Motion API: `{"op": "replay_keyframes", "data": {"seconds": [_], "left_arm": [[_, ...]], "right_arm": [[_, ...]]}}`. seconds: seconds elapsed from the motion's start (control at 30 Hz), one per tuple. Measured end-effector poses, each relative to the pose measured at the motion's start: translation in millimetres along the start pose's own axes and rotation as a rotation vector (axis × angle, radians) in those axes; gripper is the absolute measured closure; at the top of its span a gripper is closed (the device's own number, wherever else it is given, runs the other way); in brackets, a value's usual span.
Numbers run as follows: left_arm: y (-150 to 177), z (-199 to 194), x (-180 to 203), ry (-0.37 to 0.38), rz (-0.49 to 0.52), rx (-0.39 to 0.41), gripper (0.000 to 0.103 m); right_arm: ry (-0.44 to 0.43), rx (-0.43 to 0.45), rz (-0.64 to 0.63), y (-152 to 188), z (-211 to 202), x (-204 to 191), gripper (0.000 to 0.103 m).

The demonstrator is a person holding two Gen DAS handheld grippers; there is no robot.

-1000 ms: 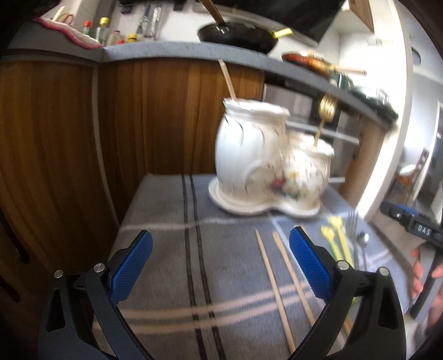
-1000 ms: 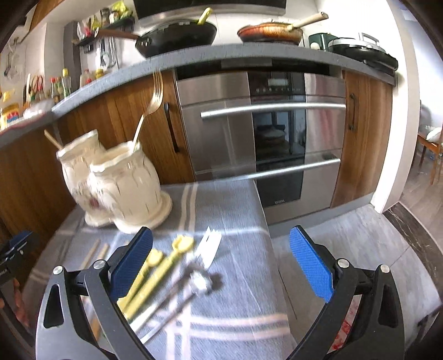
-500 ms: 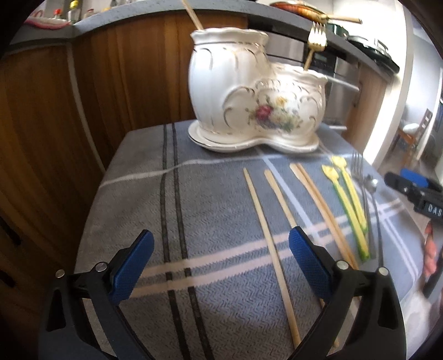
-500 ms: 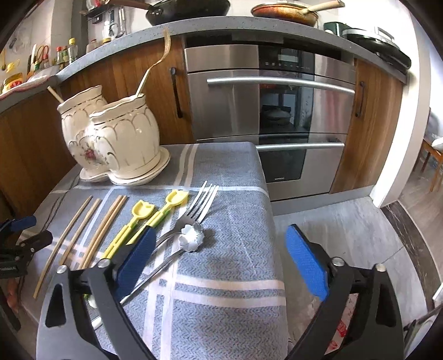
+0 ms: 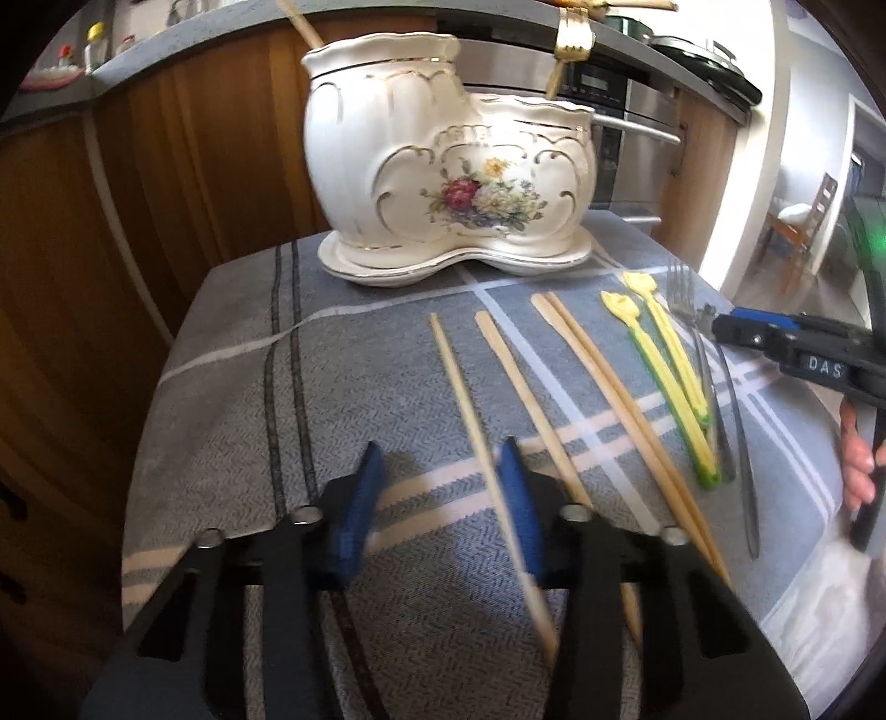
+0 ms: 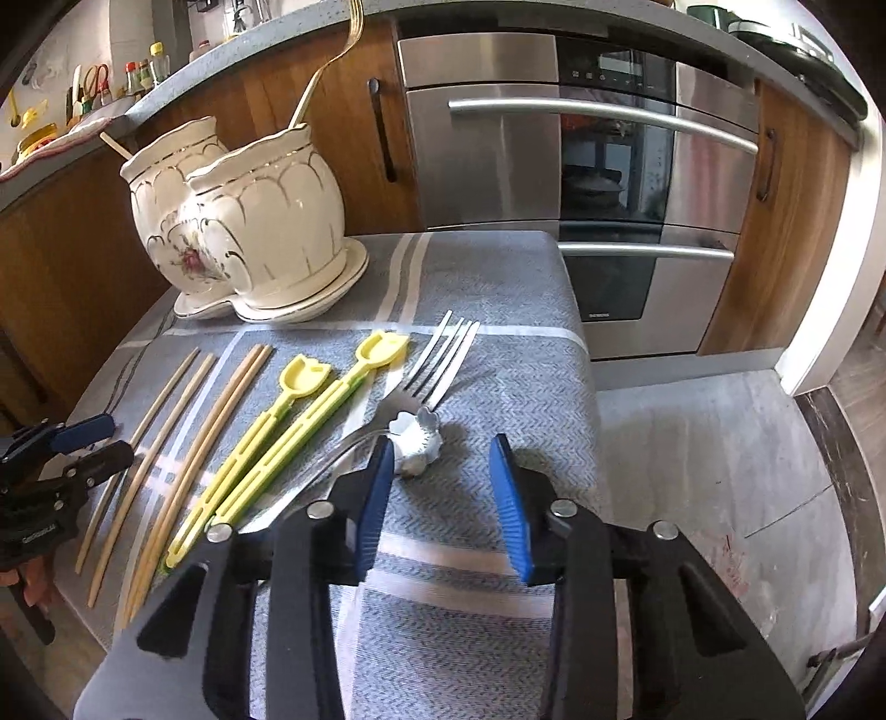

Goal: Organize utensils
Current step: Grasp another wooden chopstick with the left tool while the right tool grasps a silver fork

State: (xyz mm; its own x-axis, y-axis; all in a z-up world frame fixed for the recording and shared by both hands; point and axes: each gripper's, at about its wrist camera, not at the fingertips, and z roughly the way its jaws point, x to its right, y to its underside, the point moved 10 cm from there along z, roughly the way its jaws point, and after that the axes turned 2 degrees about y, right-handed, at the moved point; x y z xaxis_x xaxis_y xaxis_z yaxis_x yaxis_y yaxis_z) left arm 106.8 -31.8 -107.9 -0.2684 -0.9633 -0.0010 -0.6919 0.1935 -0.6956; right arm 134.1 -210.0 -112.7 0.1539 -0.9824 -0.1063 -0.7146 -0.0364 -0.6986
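A white floral ceramic holder with two pots stands at the back of a grey striped cloth; a wooden stick and a gold fork stand in it. Several wooden chopsticks, two yellow-green utensils, a steel fork and a flower-headed spoon lie in a row. My left gripper is low over the cloth, jaws half closed and empty, its right pad beside the leftmost chopstick. My right gripper is half closed and empty, just right of the spoon.
Wooden cabinets stand behind the table, a steel oven to the right. The cloth's right edge drops to a grey floor. Pans and bottles sit on the counter above.
Both grippers have moved down and closer to the cloth and their jaws have narrowed from wide open. The utensils have not moved.
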Motion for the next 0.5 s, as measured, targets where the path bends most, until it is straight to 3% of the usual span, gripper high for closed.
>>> {"op": "replay_keyframes", "data": {"seconds": [0.13, 0.37, 0.5], "left_arm": [[-3, 2, 6, 0.001, 0.028, -0.002, 0.078], [-5, 4, 3, -0.001, 0.022, -0.004, 0.082], [-6, 3, 2, 0.006, 0.026, -0.001, 0.094]], "right_arm": [[-0.014, -0.018, 0.003, -3, 4, -2, 0.078], [-0.051, -0.026, 0.028, -4, 6, -4, 0.094], [-0.075, 0.012, 0.057, -7, -3, -2, 0.099]]}}
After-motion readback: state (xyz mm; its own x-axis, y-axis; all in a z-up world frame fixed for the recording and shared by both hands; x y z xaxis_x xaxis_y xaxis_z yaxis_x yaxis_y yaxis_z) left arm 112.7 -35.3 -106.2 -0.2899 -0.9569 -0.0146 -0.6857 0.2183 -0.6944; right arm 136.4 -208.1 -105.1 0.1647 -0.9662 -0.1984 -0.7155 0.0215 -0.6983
